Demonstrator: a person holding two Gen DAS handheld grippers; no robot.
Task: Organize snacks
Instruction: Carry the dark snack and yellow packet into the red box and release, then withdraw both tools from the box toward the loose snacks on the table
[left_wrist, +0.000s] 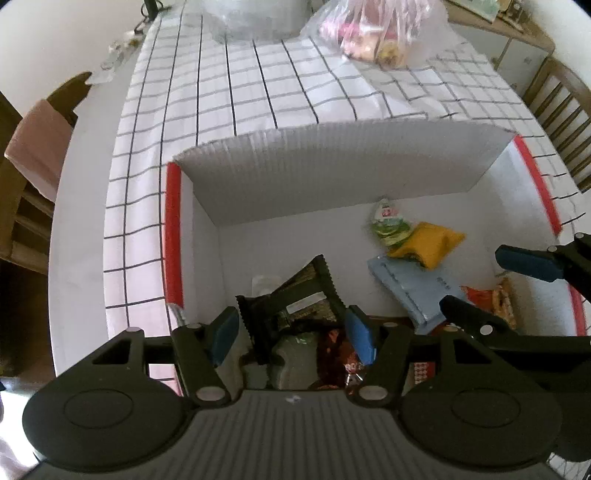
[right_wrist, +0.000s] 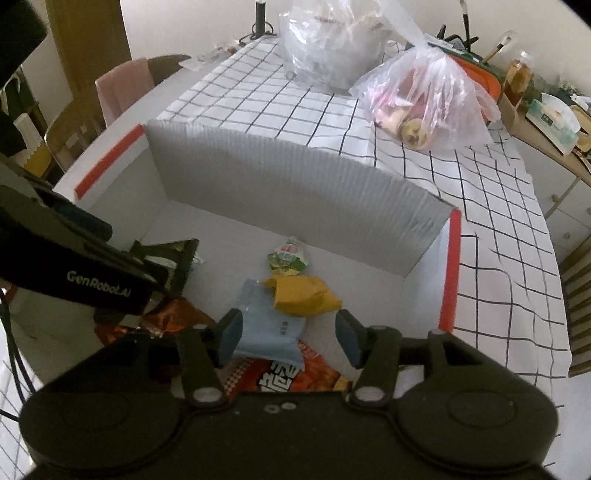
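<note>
I see my left gripper (left_wrist: 291, 332) pointing steeply downward, its two blue-padded fingers (left_wrist: 360, 338) spread apart, the pads pressing on nothing. My right gripper (right_wrist: 290, 334) is likewise tilted down, jaws parted with a clear gap between the pads, which are closed on nothing. From the left wrist view, the right gripper (left_wrist: 491, 280) sits at about three o'clock, close beside. From the right wrist view, the left gripper's body enters at nine o'clock, its fingertips not visible there.
</note>
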